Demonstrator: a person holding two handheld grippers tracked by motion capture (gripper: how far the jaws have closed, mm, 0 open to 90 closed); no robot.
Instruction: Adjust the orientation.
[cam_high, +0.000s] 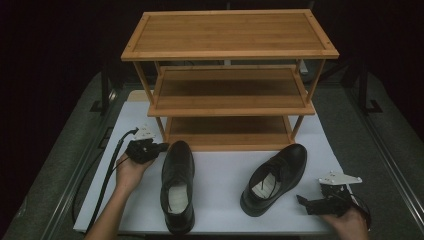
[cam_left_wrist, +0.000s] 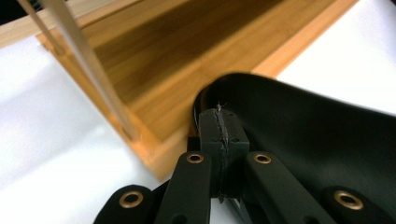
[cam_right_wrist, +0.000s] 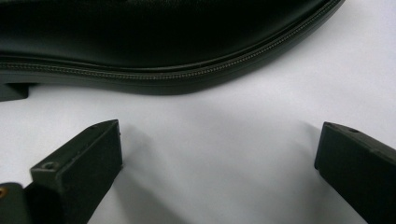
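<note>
On white mat (cam_high: 220, 175): two black shoes (cam_high: 178, 185) | rack shelves (cam_high: 227, 90) bare

— Where are the hands? — The left hand (cam_high: 129, 170) reaches in from the bottom left, forearm angled up and inward, holding the left gripper (cam_high: 161, 147) with its jaws pressed together, tips pointing right. — And the other? — The right hand (cam_high: 350, 220) sits low at the bottom right, its right gripper (cam_high: 302, 202) pointing left, jaws spread wide apart.

black shoes (cam_high: 178, 186), tan wooden rack (cam_high: 230, 35)
</note>
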